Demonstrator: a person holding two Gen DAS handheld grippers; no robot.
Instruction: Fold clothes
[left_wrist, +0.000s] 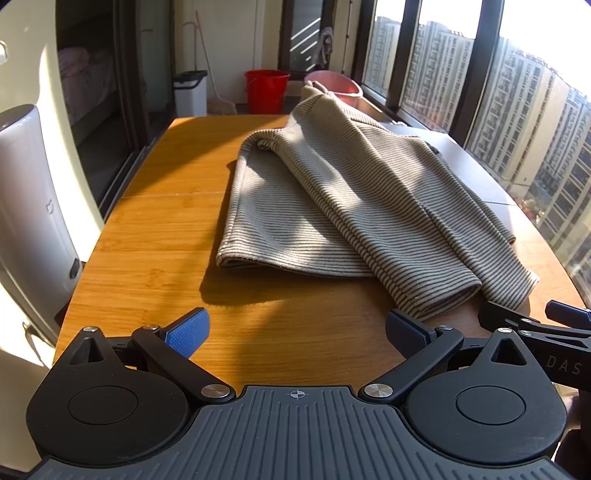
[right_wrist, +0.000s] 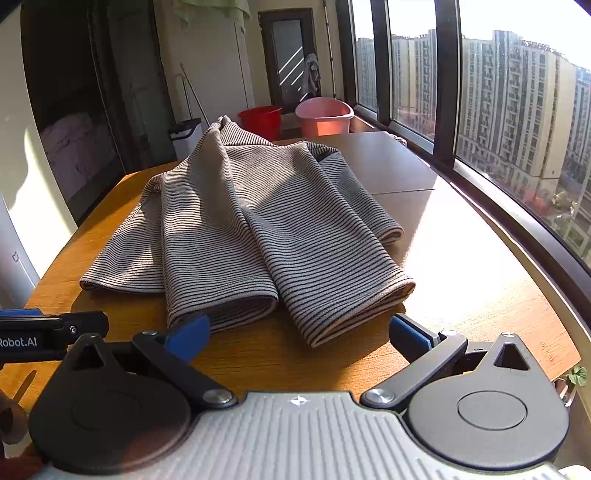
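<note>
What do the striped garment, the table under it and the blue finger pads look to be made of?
Striped garment: soft knit fabric, likely jersey or ribbed cotton, going by its fine dark stripes, limp folds and matte look.
Table: wood or bamboo veneer with a smooth, lightly glossy finish; it shows straight grain and sun glare.
Blue pads: probably rubber or soft plastic, since the surface is dotted and matte.

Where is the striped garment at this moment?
The striped garment lies on the wooden table, ahead of both open grippers, window side in the left wrist view, with the red bucket beyond it.
</note>
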